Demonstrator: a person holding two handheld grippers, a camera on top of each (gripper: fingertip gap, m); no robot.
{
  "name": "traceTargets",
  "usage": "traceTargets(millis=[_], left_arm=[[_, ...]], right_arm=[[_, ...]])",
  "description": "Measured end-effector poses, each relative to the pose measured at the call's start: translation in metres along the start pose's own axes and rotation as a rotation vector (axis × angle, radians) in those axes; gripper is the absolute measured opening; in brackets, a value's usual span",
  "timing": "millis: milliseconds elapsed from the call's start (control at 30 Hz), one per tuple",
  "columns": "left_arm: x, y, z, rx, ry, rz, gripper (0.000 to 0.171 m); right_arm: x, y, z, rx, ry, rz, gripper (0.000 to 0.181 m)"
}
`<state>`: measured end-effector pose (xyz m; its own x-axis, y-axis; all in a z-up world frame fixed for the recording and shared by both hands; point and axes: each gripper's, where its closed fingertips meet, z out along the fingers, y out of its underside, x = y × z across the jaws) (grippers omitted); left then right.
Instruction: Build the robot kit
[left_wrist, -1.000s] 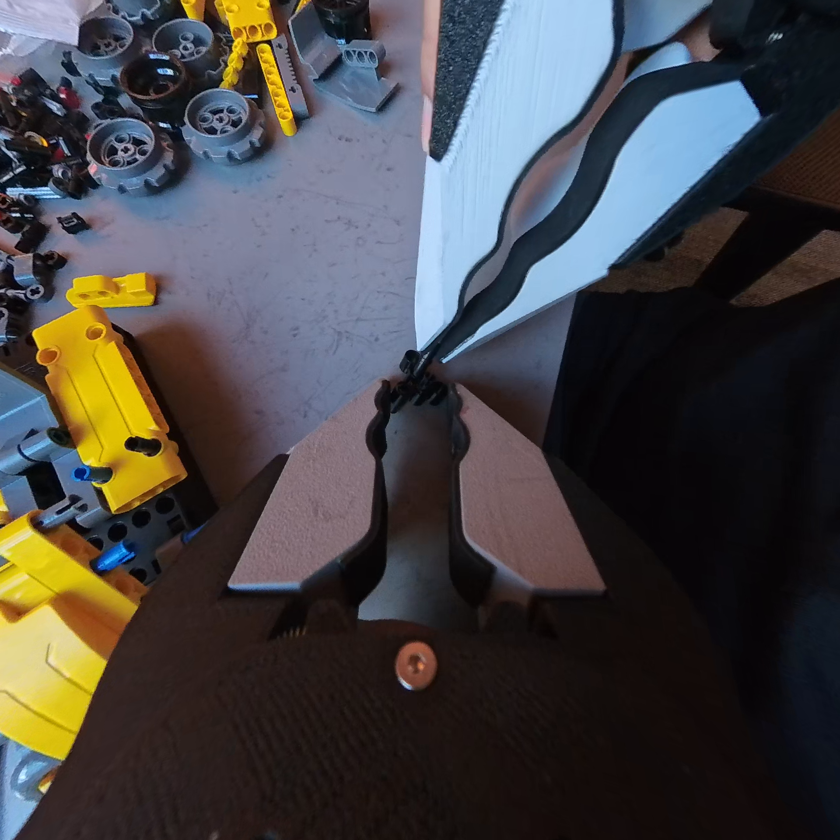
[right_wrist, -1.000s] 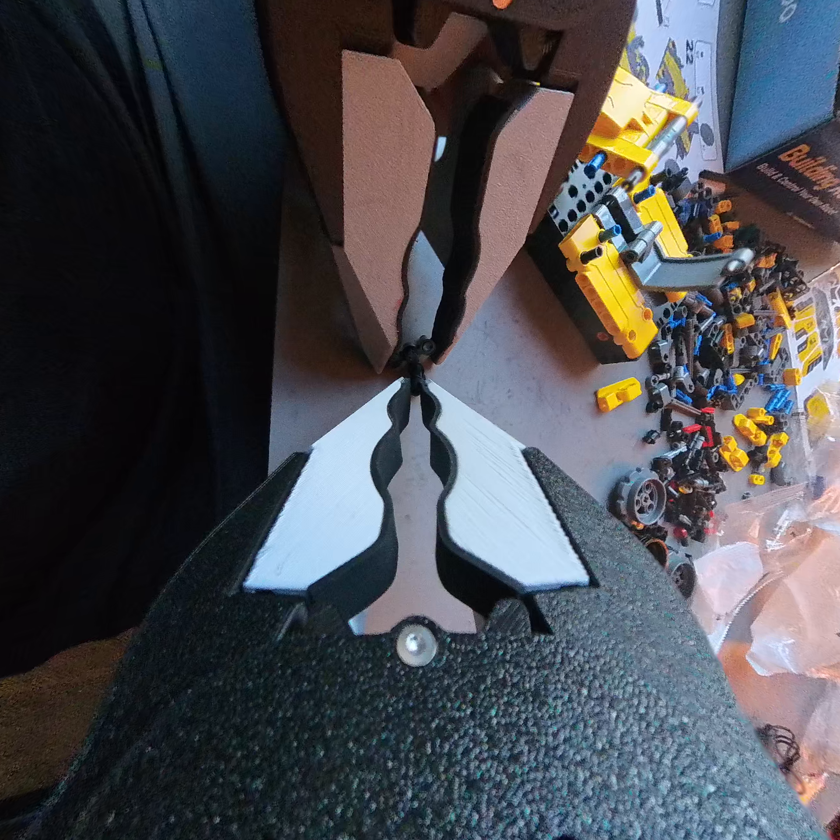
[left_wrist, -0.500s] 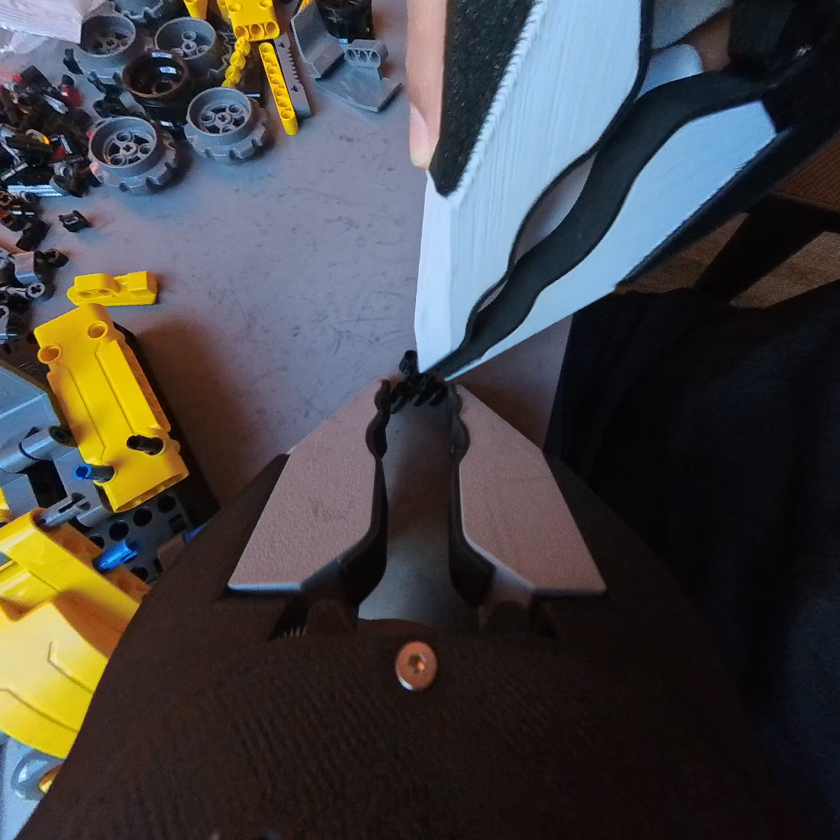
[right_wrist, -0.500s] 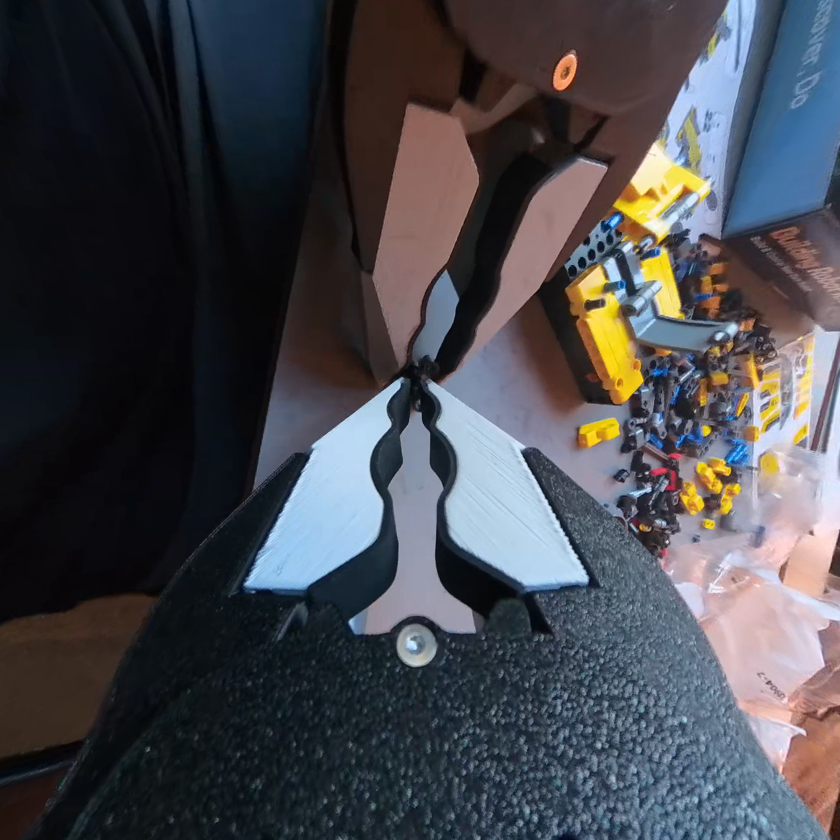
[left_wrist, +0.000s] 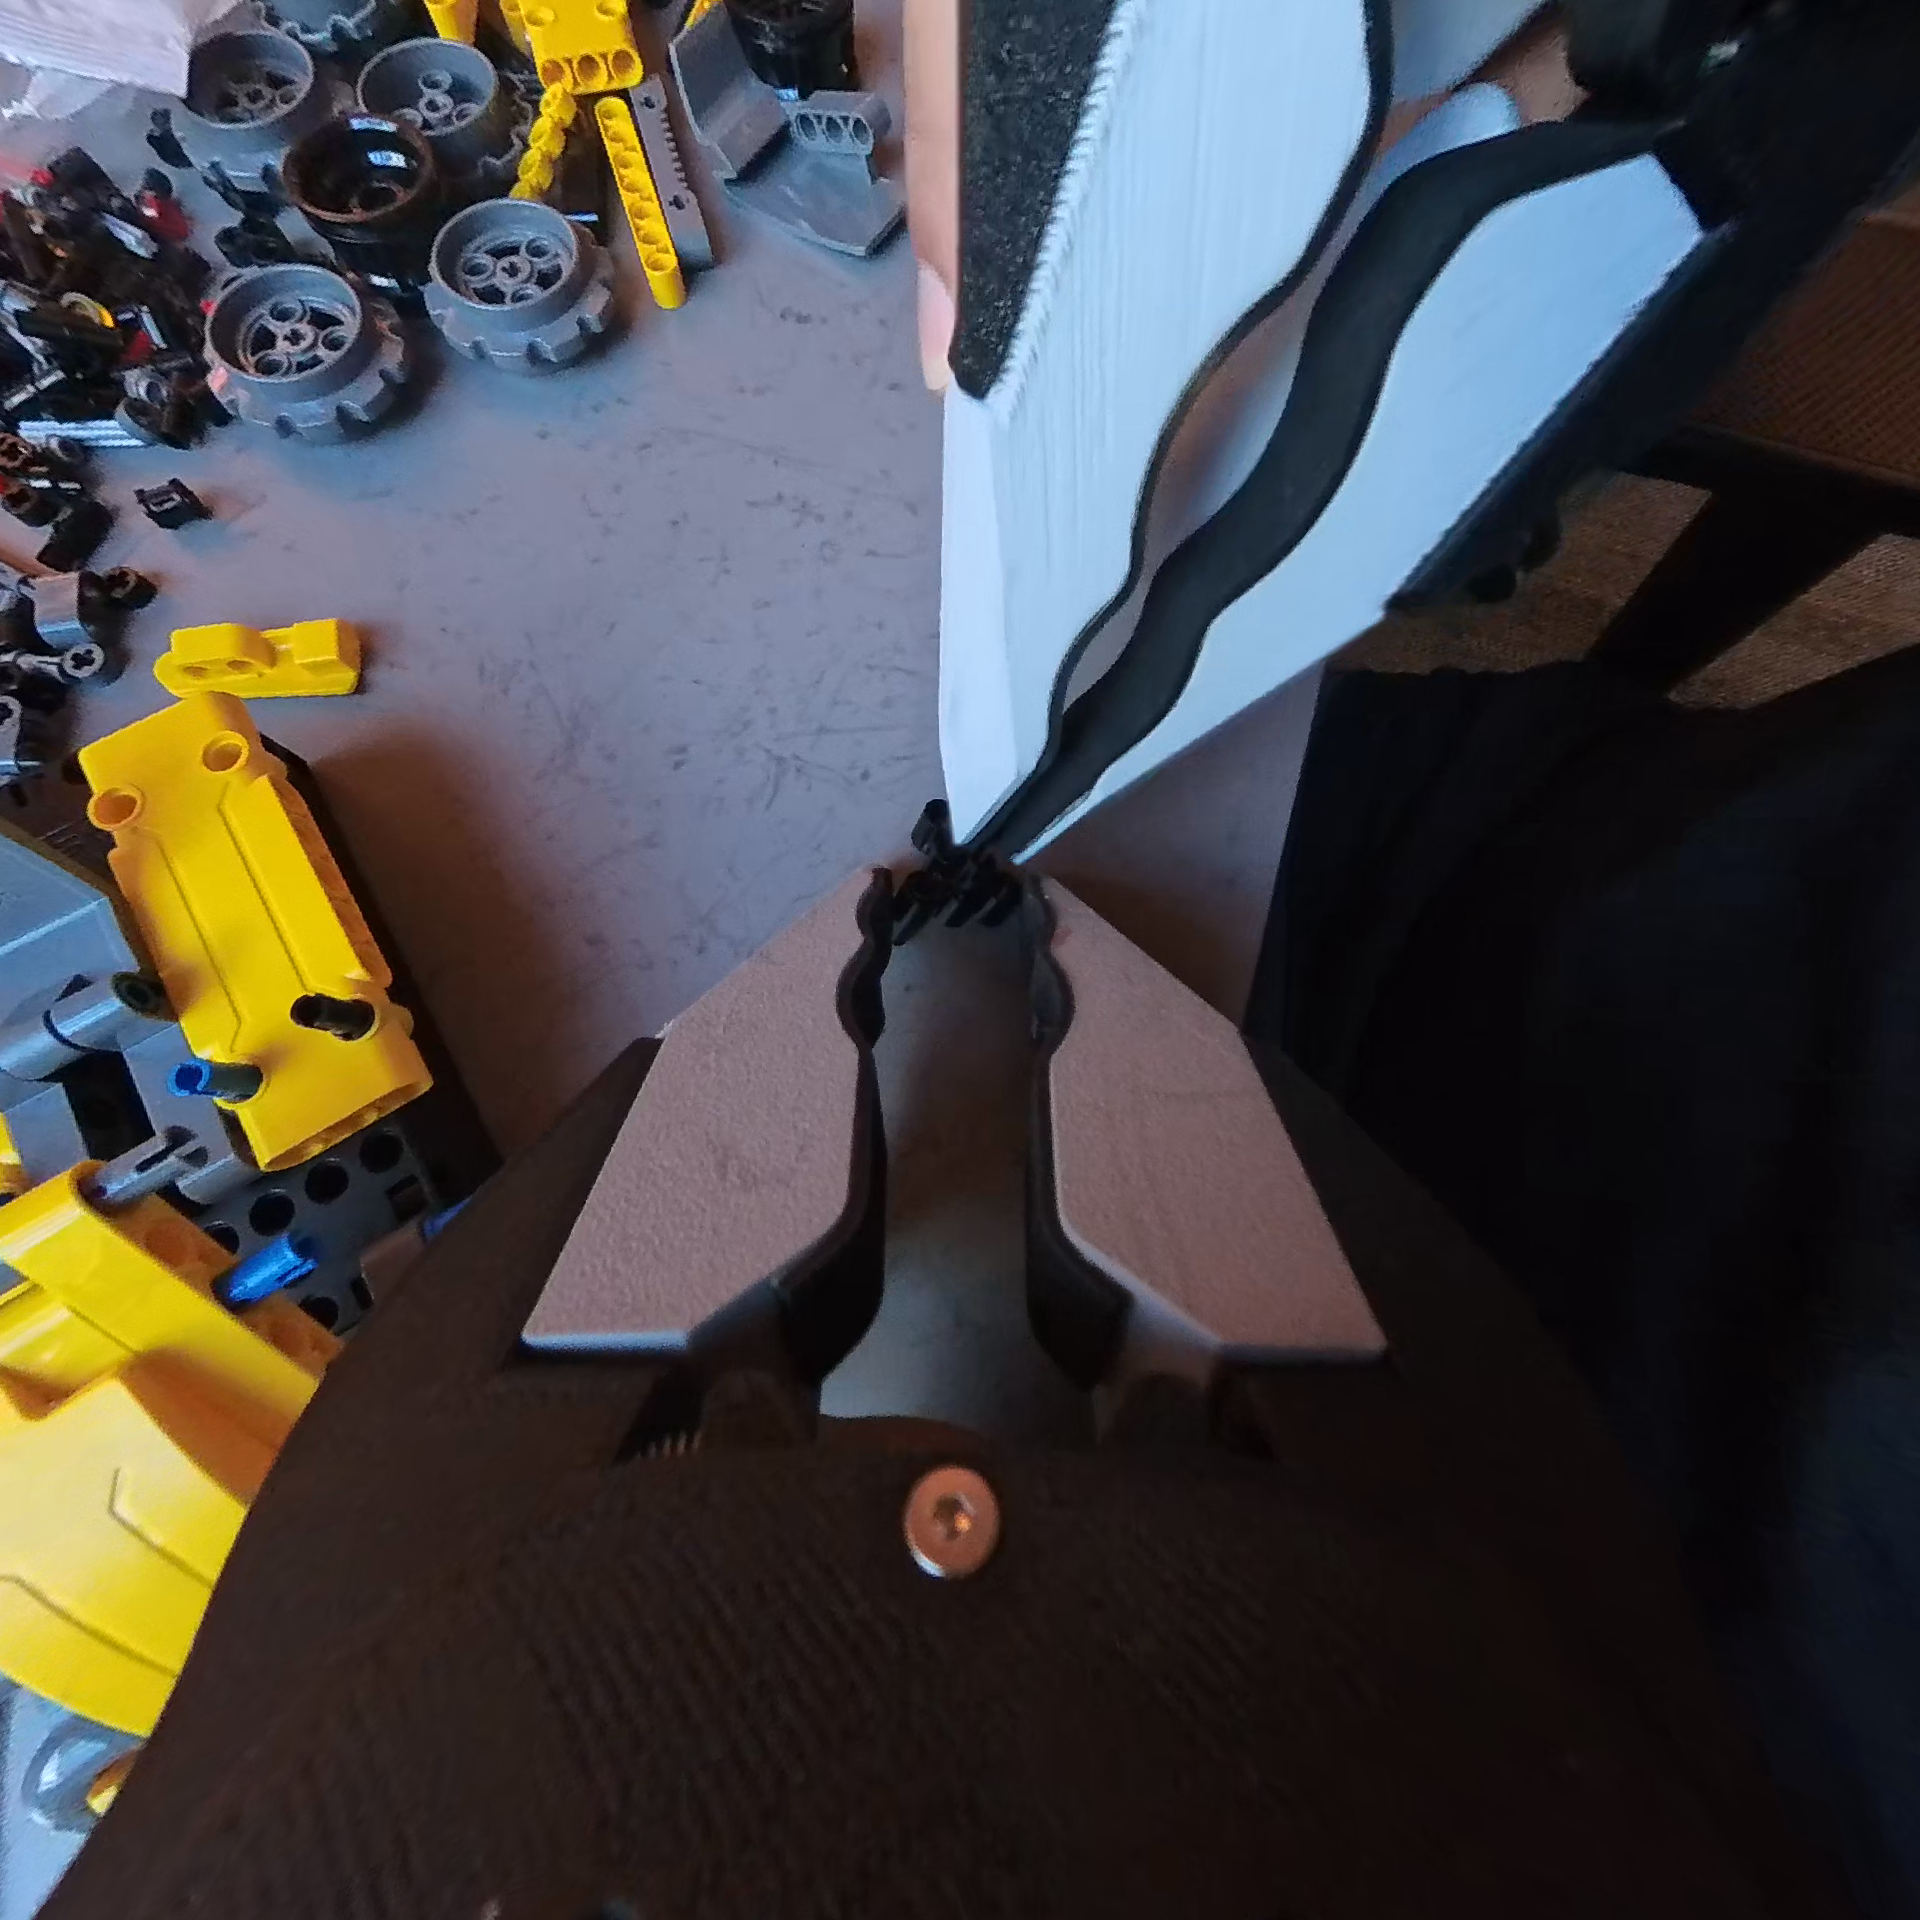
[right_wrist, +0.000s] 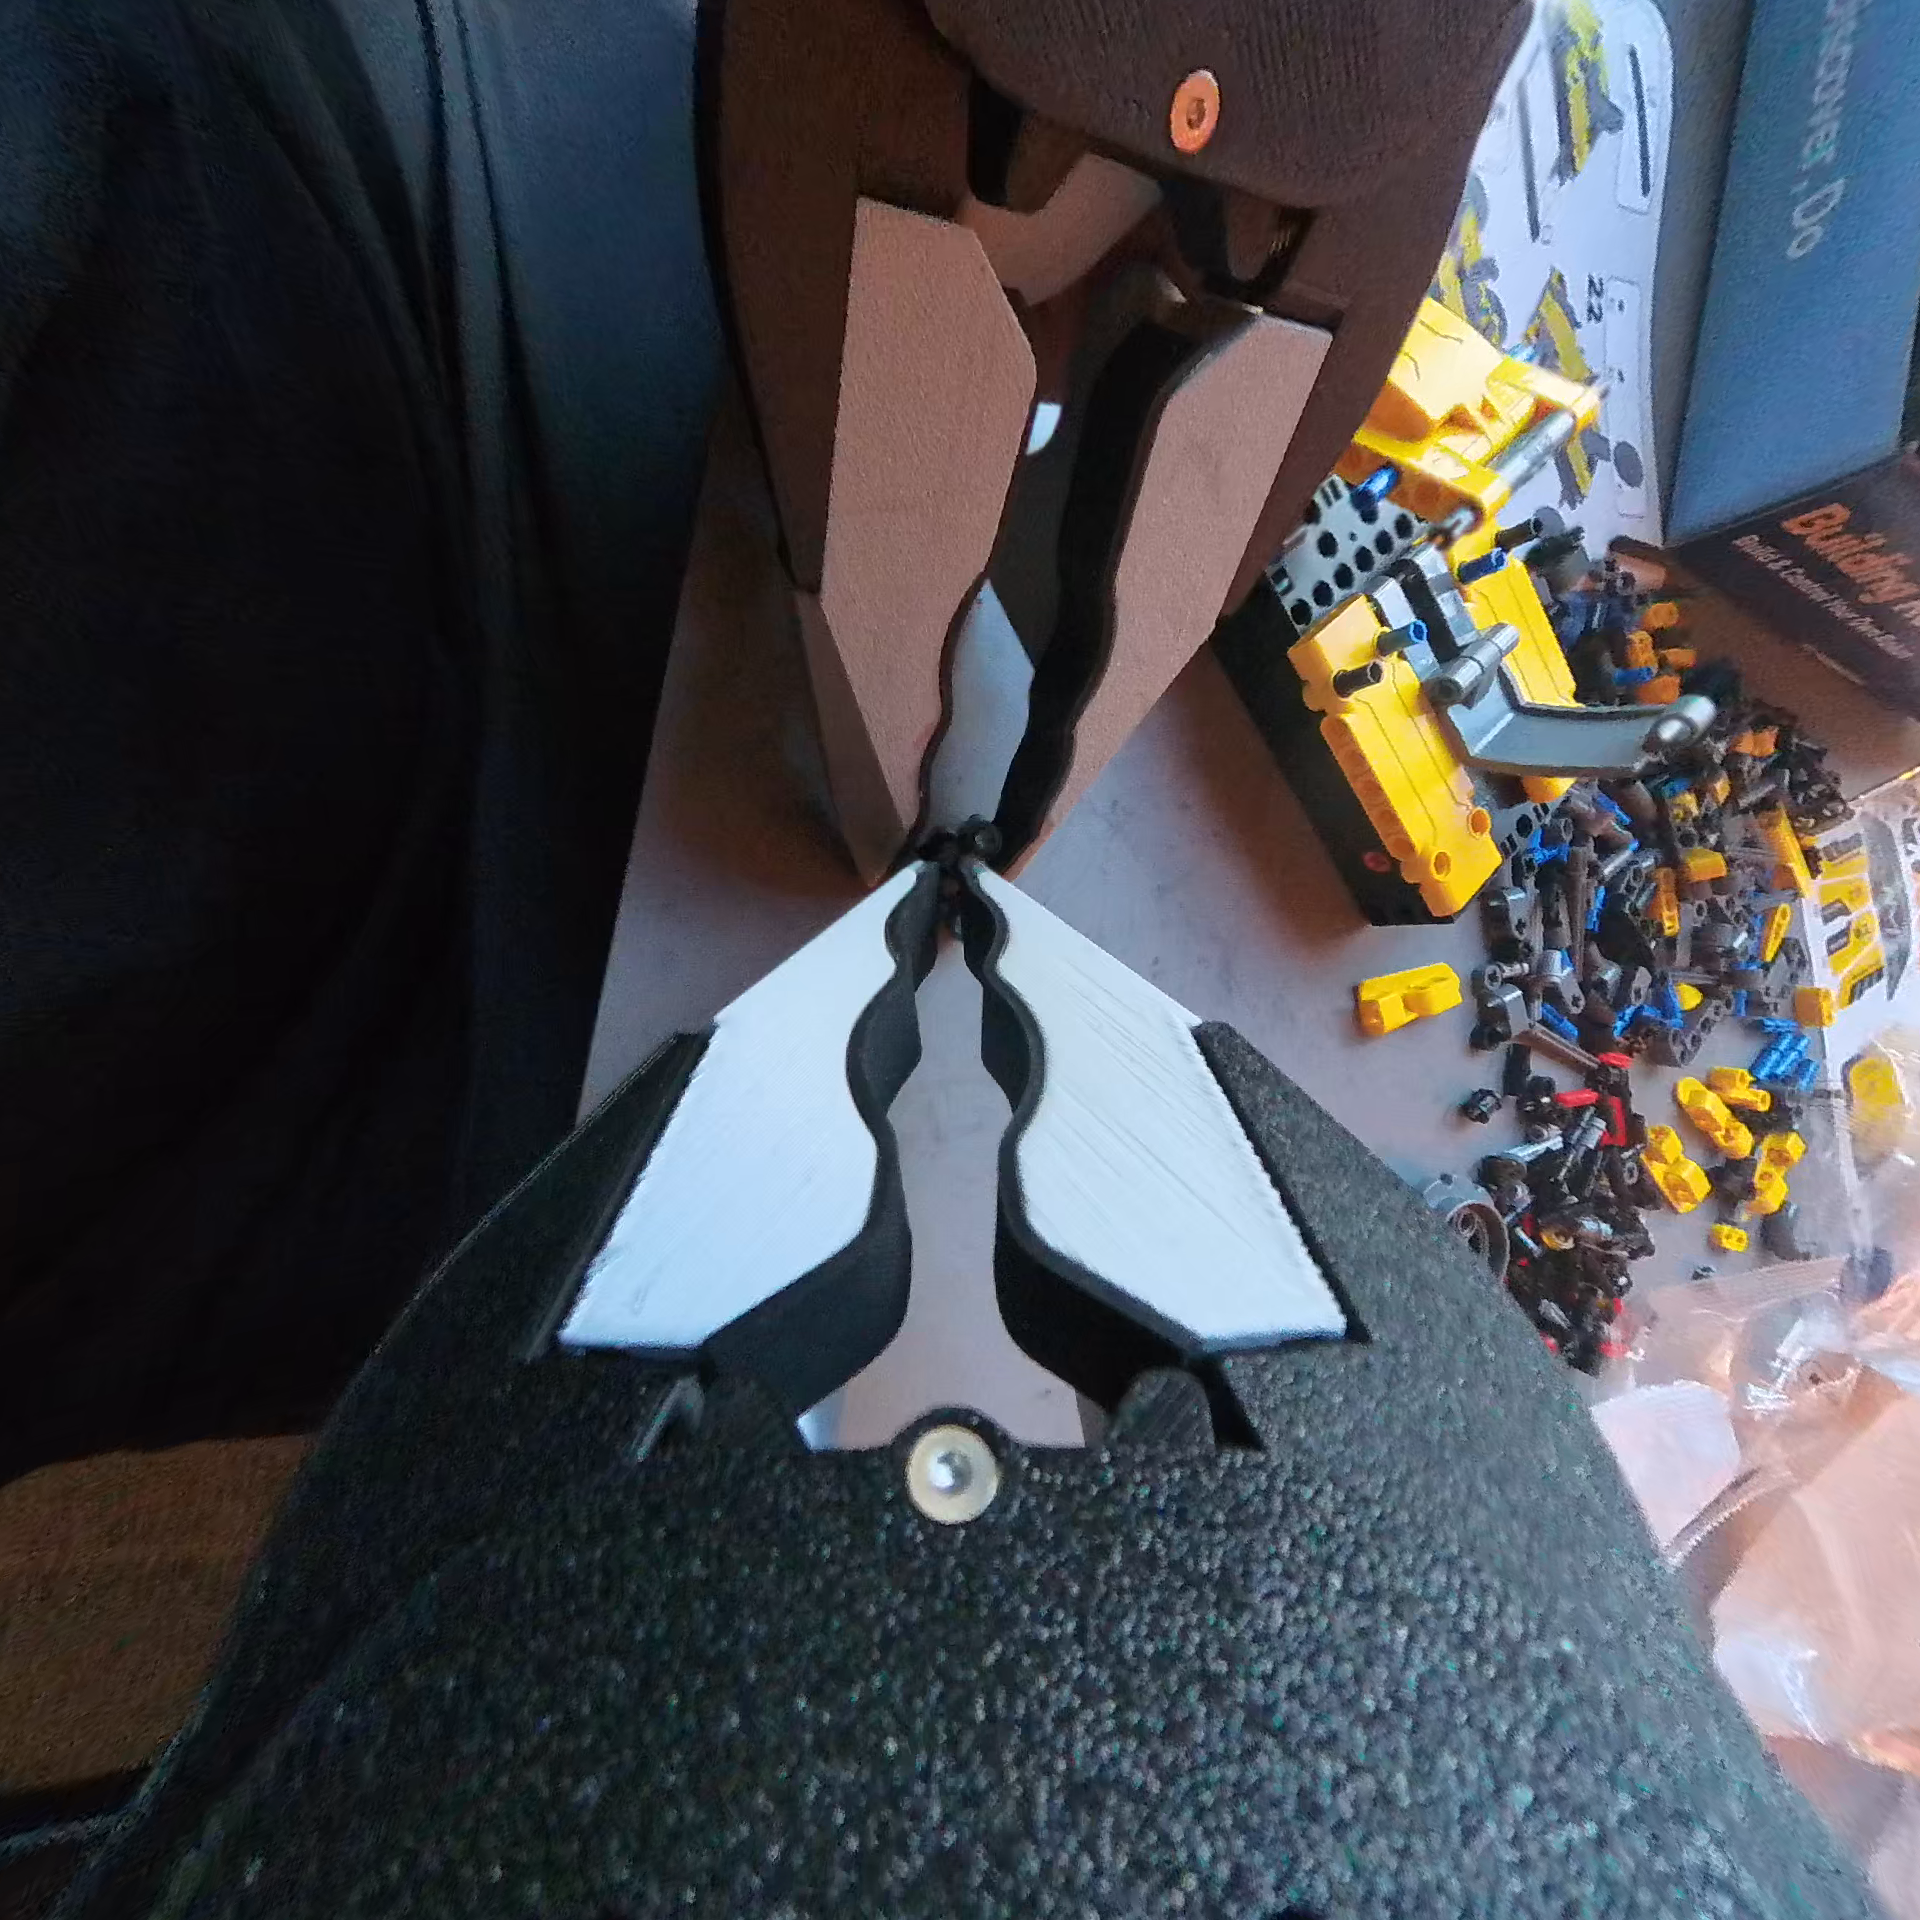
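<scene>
Left wrist view: we find the left tongs (left_wrist: 951, 899), brown-fingered, closed on a small black connector piece (left_wrist: 956, 896) held at their tips above the grey surface (left_wrist: 644, 582). The right tongs (left_wrist: 982, 836), white-fingered, enter from 1 o'clock and meet that same piece, tip to tip. Right wrist view: we record the right tongs (right_wrist: 948, 883) nearly closed, pinching the piece (right_wrist: 961, 844). A yellow brick assembly (left_wrist: 249, 925) lies at 9 o'clock of the left tongs, and grey wheels (left_wrist: 296, 348) lie at 11 o'clock. Loose small parts (right_wrist: 1621, 1039) are heaped at 3 o'clock of the right tongs.
</scene>
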<state>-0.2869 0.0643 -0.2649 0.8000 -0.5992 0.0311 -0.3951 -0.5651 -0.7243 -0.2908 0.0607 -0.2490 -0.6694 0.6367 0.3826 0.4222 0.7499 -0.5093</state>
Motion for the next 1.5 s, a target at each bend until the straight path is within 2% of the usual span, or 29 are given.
traceTargets(millis=[133,400,633,833,1033,1300,1500], left_arm=[[0.0,0.0,0.0,0.0,-0.001,-0.001,0.021],[0.0,0.0,0.0,0.001,0.008,-0.008,0.021],[0.001,0.0,-0.001,0.001,0.018,-0.013,0.022],[0.0,-0.001,-0.002,0.01,0.04,-0.049,0.046],[-0.001,0.0,-0.002,0.002,0.015,-0.025,0.039],[-0.007,-0.005,-0.007,0.053,0.024,-0.094,0.041],[-0.004,-0.006,-0.01,0.065,0.009,-0.06,0.042]], right_arm=[[0.001,0.016,0.003,-0.046,-0.011,0.006,0.004],[0.0,0.014,0.002,-0.051,-0.004,0.025,0.003],[0.008,0.01,-0.005,0.058,-0.045,0.268,0.003],[0.007,0.01,-0.009,0.106,-0.059,0.361,0.003],[0.005,0.016,-0.01,0.108,-0.047,0.398,0.004],[-0.001,0.014,-0.01,0.138,-0.078,0.447,0.003],[-0.004,0.013,-0.005,0.129,-0.085,0.442,0.004]])
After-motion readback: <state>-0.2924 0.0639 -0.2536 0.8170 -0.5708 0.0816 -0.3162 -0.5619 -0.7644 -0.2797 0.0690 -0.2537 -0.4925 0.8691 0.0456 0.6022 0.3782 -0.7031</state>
